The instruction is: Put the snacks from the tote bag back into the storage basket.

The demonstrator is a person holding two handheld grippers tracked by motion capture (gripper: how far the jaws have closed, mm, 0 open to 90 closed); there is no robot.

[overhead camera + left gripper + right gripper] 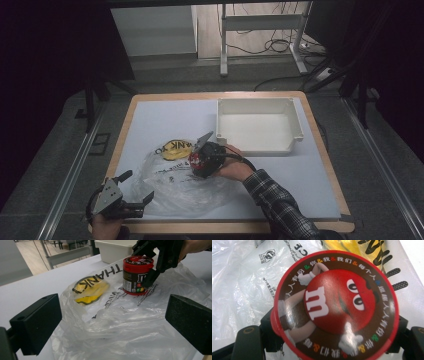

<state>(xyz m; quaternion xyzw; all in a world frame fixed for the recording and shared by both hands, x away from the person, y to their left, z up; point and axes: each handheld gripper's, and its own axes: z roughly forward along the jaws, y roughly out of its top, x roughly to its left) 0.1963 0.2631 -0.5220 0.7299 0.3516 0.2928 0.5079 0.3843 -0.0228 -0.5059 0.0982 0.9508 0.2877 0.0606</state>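
A: Where's the candy tub (136, 275)?
B: On the clear plastic bag (185, 182), toward the middle of the desk (165, 120), upright, red lid on top. The right hand-held gripper (206, 159) has its jaws clamped on the tub's sides; in the right gripper view the lid sits between the two black jaws.

A: And the left hand-held gripper (131, 190)?
B: At the near left corner of the desk, jaws spread wide with nothing between them, at the near edge of the bag.

A: Anything else on the desk?
B: A white tray (260, 125) at the far right corner, well apart from the tub. The bag's yellow print (91, 288) lies just beside the tub, on its far left.
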